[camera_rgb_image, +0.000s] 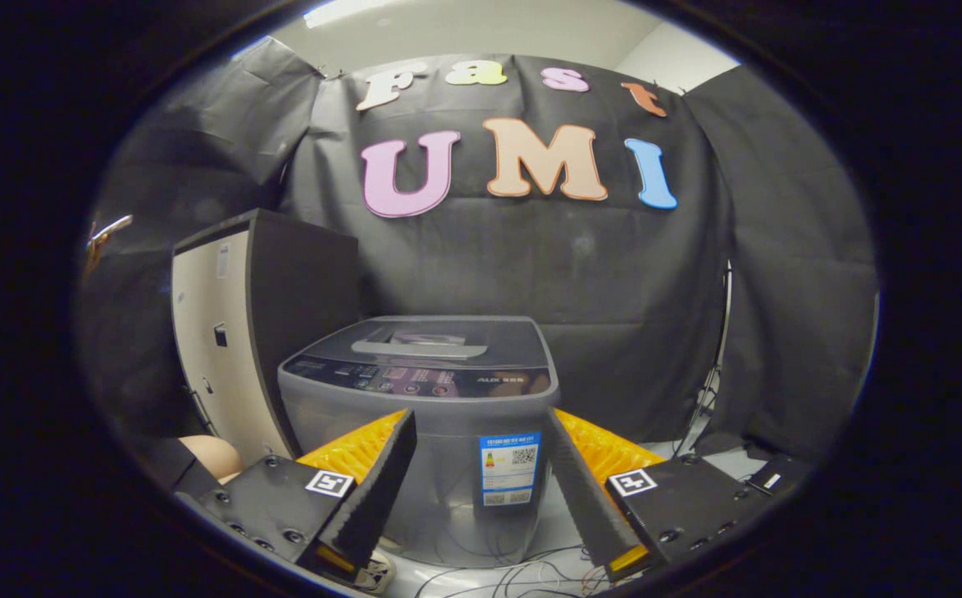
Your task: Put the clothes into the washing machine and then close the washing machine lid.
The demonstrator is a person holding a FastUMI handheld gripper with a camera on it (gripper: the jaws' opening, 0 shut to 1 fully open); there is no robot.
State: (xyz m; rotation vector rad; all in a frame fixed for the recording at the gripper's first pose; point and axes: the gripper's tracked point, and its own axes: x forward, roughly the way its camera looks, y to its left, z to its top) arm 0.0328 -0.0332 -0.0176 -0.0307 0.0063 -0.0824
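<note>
Item, leftmost: a tall cabinet (pixel 240 332), box-shaped, with a pale flat front face bearing small dark fittings and a dark matt side panel; it is set just beside and slightly behind the washing machine. Item, centre: the washing machine (pixel 423 390), a grey top-loader with rounded corners and a smooth plastic body; a glossy dark control strip with small buttons runs across its front top edge, and a paper sticker is fixed to its front wall. Its lid (pixel 423 340) is seen lying flat and closed, smooth and dark grey, with a long pale handle bar across it. Item, foreground: the gripper (pixel 481 490), its two fingers spread wide apart and empty, ridged on their inner faces, with the machine's front wall seen between them and beyond them. Item, below and to the right: thin cables (pixel 522 573) trailed loosely over a pale floor. No clothes can be made out near the fingers or on the machine, and whether any lie inside cannot be told with the lid down. Progress is therefore judged uncertain: either the task is at its very start, with opening, loading and closing all left, or it is already finished.
</note>
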